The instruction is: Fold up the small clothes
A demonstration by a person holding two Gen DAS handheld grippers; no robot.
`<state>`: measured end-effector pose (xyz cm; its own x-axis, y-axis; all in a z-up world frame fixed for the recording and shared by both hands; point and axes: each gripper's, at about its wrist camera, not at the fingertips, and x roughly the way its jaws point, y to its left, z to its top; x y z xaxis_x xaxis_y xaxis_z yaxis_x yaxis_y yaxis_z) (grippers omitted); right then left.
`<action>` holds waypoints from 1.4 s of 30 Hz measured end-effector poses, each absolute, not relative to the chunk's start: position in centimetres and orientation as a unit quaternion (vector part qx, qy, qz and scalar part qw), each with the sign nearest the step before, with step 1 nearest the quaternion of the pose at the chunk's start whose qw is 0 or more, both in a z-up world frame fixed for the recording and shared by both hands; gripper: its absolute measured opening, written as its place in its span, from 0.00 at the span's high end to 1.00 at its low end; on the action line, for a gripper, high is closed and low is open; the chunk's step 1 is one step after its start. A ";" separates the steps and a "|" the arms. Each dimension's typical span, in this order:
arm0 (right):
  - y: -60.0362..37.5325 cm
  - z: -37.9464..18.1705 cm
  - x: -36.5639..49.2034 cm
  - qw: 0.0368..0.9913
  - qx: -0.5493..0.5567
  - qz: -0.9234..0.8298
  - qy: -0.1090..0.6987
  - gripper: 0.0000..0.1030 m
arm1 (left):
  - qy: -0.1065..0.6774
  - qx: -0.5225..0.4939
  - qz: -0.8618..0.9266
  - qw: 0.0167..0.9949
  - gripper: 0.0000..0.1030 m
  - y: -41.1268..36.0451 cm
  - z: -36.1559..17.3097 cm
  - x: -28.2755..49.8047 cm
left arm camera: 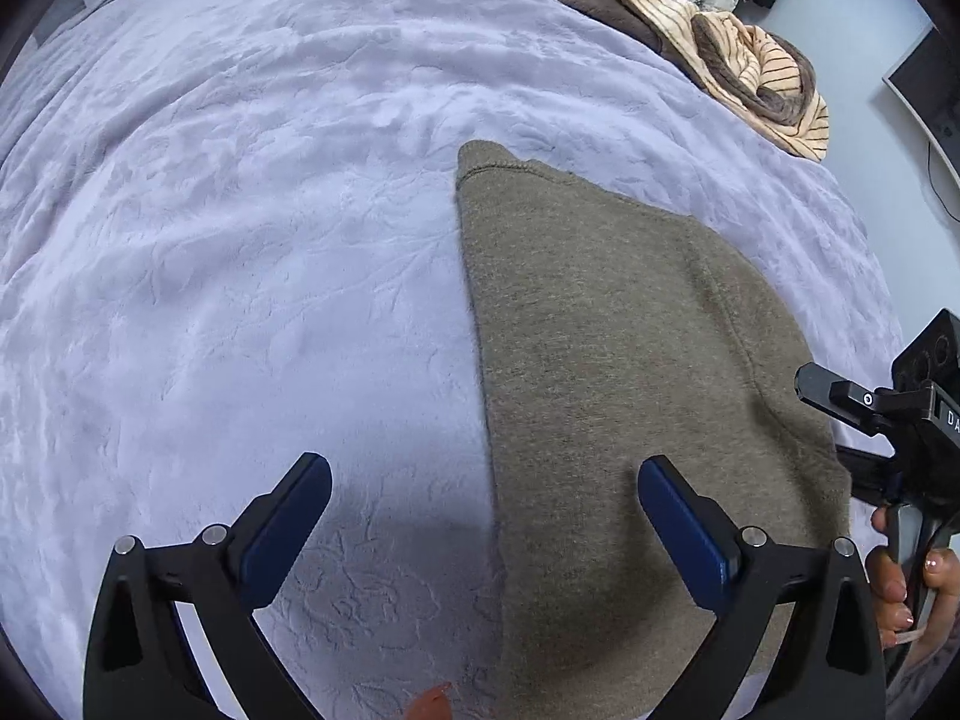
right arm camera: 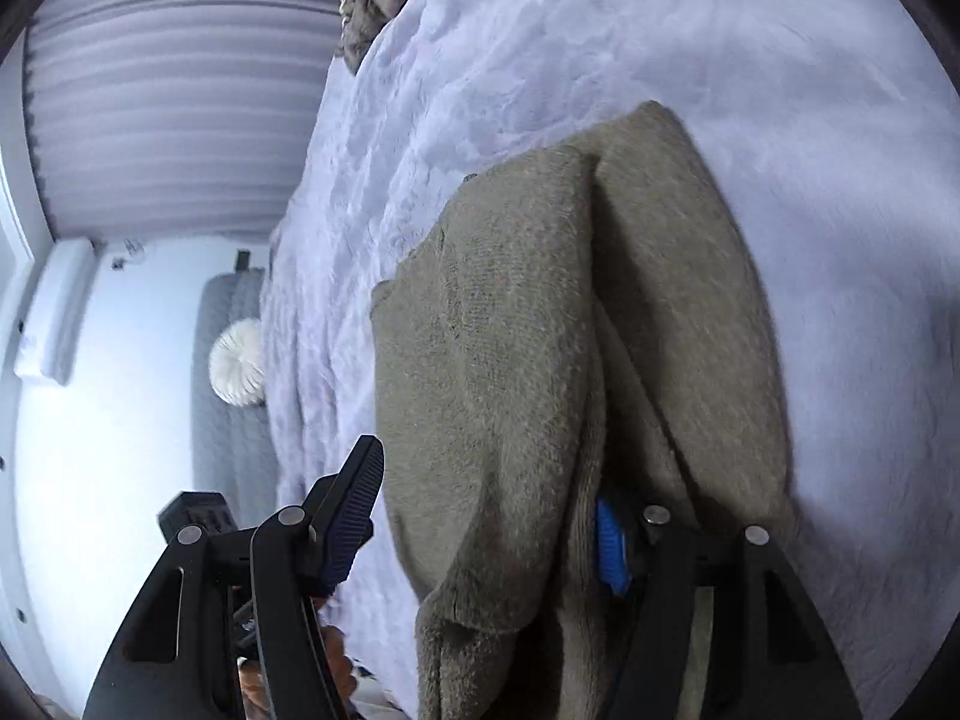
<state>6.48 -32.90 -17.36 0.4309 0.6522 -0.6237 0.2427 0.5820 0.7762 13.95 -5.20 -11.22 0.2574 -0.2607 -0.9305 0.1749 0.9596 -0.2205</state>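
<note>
An olive-grey fleece garment (left arm camera: 612,360) lies folded on the pale lilac bedspread (left arm camera: 240,240). My left gripper (left arm camera: 483,480) is open and empty, hovering over the garment's left edge near its lower end. My right gripper (right arm camera: 489,516) is open; its right finger (right arm camera: 612,546) is tucked under a fold of the same garment (right arm camera: 510,360), and its left finger (right arm camera: 354,516) stands free beside the cloth. The right gripper also shows at the right edge of the left wrist view (left arm camera: 840,426), at the garment's right side.
A heap of brown and striped cream clothes (left arm camera: 750,66) lies at the far right of the bed. A monitor (left arm camera: 927,90) stands beyond it. In the right wrist view the bed edge (right arm camera: 288,360) drops to a floor with a grey rug (right arm camera: 222,372).
</note>
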 end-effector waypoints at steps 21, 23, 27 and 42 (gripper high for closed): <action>-36.2 -15.4 7.6 0.812 0.291 0.095 0.497 0.86 | 0.574 0.023 -0.172 0.800 0.00 -10.5 -12.8 14.7; -37.4 -17.0 6.9 0.803 0.312 0.083 0.501 0.86 | 0.574 0.025 -0.177 0.799 0.00 -10.7 -13.2 14.4; -38.5 -17.7 6.0 0.797 0.336 0.065 0.497 0.83 | 0.583 0.010 -0.175 0.793 0.00 -10.2 -13.4 14.3; -39.1 -12.9 0.5 0.806 0.304 0.004 0.508 0.78 | 0.566 0.040 -0.154 0.809 0.00 -6.8 -10.7 11.9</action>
